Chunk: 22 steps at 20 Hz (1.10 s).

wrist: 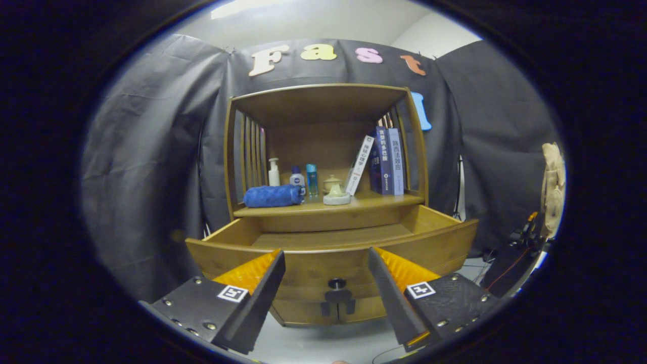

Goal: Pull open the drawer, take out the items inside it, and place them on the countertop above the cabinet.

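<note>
Facing gripper (326, 283) — fingers apart — pulled-out drawer (328, 253) ahead

Books (388, 161); beige cloth (553, 189) hanging right.

The gripper view rides on the claw (326, 273) and looks forward along its two fingers, which stand apart and hold nothing; it faces the wooden cabinet (328, 151) square on, from slightly above the pulled-out drawer (333, 247); it sits near the drawer front, with the counter (364, 202) and its shelf space farther ahead, the booth wall behind.
</note>
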Motion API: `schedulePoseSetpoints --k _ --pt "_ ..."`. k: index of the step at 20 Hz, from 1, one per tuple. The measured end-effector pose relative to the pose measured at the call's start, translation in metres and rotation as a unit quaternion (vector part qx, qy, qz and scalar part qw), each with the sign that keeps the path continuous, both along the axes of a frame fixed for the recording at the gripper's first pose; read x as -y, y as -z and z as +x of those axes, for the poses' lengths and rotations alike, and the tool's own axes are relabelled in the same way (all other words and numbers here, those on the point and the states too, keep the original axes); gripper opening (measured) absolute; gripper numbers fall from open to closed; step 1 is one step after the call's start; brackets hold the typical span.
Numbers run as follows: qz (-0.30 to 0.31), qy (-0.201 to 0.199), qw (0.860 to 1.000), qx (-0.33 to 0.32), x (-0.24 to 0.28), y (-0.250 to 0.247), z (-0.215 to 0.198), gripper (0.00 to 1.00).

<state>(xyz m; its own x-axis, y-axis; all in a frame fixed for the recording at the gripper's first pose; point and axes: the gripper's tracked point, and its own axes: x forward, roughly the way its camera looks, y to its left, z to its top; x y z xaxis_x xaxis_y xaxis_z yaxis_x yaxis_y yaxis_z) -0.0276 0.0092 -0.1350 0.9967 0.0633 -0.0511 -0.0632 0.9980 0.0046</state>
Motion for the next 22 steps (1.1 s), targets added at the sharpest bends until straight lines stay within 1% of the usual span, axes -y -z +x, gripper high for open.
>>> schedulePoseSetpoints --k 1,4,7,10,11,12,13,14,20,22 --pt "0.0 -0.005 1.0 -0.016 0.002 0.014 0.005 0.98" --pt "-0.004 0.005 0.999 -0.049 0.011 0.042 0.012 0.98" --pt "-0.006 0.007 0.998 -0.058 0.011 0.058 0.025 0.98" --pt "-0.016 0.015 0.998 -0.054 0.013 0.069 0.047 0.98" --pt "-0.025 0.02 0.997 -0.067 0.014 0.077 0.046 0.98" --pt "-0.028 0.017 0.999 -0.024 0.014 0.065 0.063 0.98" --pt "-0.04 0.018 0.999 -0.026 0.01 0.068 0.063 0.98" --pt "-0.038 0.017 0.999 -0.013 0.009 0.066 0.066 0.98" --pt "-0.047 0.018 0.999 -0.011 0.004 0.062 0.111 0.99" --pt "-0.032 0.018 0.999 -0.014 0.003 0.063 0.117 0.99"
